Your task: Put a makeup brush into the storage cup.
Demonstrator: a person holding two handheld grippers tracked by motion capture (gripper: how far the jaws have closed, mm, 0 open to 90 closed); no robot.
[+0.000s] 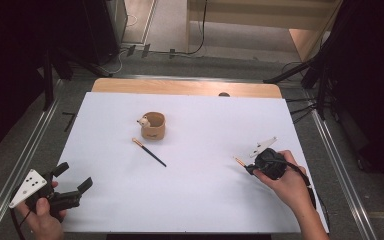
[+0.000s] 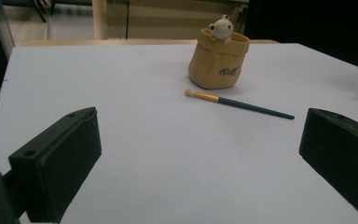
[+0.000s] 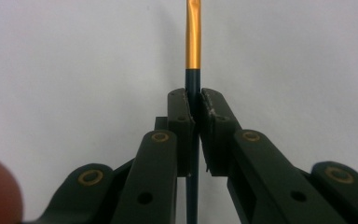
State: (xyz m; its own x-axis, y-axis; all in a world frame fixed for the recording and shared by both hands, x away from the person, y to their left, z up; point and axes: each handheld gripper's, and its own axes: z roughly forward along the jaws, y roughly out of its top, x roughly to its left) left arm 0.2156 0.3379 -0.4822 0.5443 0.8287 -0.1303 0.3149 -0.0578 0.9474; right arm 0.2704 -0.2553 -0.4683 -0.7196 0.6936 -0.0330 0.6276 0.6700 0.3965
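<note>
High view: right gripper [image 1: 250, 169] low over the table, fingers clamping a paintbrush [image 1: 239, 161].

Left black two-jaw gripper [image 1: 75, 187] at the table's near left corner, jaws spread; right black two-jaw gripper [image 1: 248, 168] near the right edge, jaws clamped.

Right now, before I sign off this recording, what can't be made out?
- Held paintbrush: bristle tip cut off by the right gripper view's top edge; handle hidden between the right claw pads.
- Pot contents: hidden by its wall, high view.
- Pot lettering: too small, left gripper view.
</note>
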